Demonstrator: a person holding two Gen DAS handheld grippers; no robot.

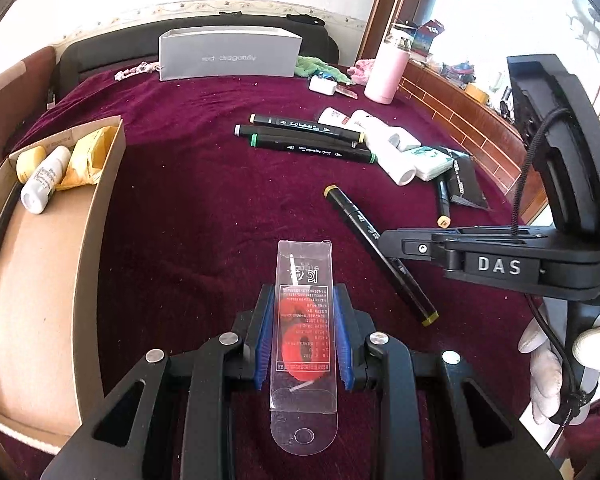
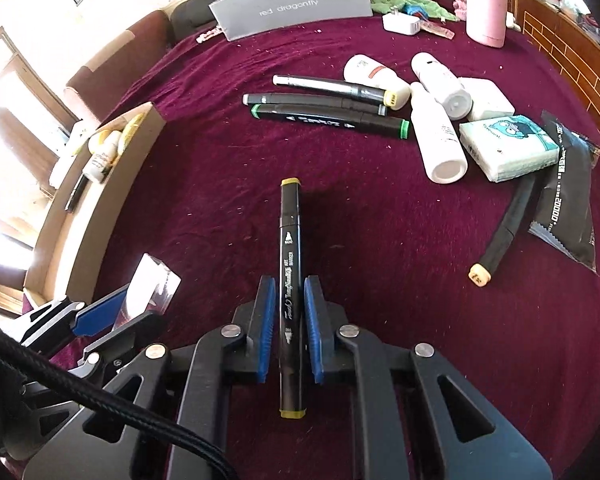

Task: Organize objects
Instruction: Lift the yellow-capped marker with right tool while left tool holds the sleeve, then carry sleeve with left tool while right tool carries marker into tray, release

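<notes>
A maroon cloth covers the tabletop [image 2: 380, 280]. An open cardboard box [image 1: 40, 280] sits at its left edge, a grey box [image 1: 230, 56] at the far edge and a pink bottle [image 1: 386, 74] towards the far right corner. Three markers [image 2: 332, 106], white bottles [image 2: 436, 120], a tissue pack [image 2: 508, 148] and a black sachet [image 2: 568, 184] lie right of centre.

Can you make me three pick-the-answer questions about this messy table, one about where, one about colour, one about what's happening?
1. Where is the cardboard box?
A. left side of the cloth
B. beside the pink bottle
C. on the grey box

2. What colour are the caps on the marker between the right gripper's fingers?
A. green
B. yellow
C. white

3. What is the left gripper doing?
A. hanging open
B. holding a clear packet
C. squeezing a white bottle

Answers: 1 A, the box sits at the left edge. 2 B, both ends show yellow. 3 B, its blue fingers press the clear packet with something red inside.
</notes>
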